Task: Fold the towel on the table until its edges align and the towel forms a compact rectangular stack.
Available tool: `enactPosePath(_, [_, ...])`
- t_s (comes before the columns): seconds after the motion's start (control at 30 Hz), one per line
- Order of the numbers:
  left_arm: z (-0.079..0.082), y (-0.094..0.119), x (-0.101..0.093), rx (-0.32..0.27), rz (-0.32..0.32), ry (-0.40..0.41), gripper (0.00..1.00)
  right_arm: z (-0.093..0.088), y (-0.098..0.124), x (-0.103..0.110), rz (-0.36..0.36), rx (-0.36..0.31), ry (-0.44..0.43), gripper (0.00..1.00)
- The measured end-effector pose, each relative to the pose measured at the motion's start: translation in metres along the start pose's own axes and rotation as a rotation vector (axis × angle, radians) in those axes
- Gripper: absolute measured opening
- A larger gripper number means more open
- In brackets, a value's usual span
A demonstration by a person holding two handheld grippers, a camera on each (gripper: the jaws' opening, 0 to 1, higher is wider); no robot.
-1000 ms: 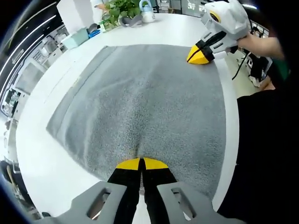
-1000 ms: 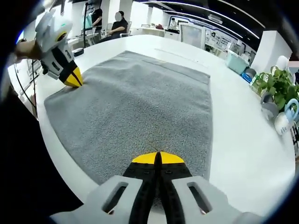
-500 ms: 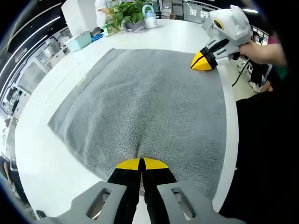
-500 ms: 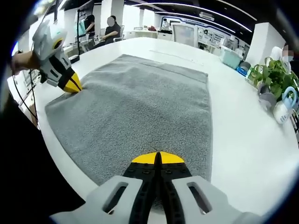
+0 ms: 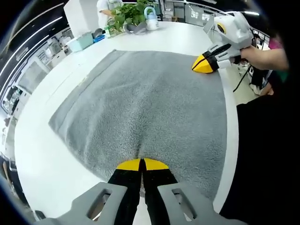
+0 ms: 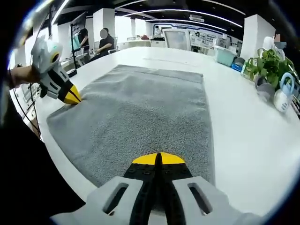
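Towel pinched by both jaws, seated people in right gripper view

Bright, even light from ceiling strip lights leaves the white table slightly glaring, shadows soft, focus sharp, and edges strongly bent.

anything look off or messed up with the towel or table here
Nothing stands out. The grey towel lies spread on the white table, unfolded, with each hand-held gripper shut on a near corner.
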State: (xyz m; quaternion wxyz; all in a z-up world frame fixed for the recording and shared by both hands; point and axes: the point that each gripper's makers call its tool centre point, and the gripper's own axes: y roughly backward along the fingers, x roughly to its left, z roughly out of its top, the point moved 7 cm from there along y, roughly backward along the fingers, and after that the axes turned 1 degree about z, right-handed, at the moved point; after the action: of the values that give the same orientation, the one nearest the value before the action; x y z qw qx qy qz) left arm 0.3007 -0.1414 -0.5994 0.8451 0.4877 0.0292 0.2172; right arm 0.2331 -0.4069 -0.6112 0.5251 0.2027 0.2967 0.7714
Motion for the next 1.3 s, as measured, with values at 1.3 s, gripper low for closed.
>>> enactPosePath(1.3, [-0.003,0.003,-0.009,-0.009,0.061,0.098,0.01,0.024,-0.017,-0.011,0.443,0.157,0.455,0.0])
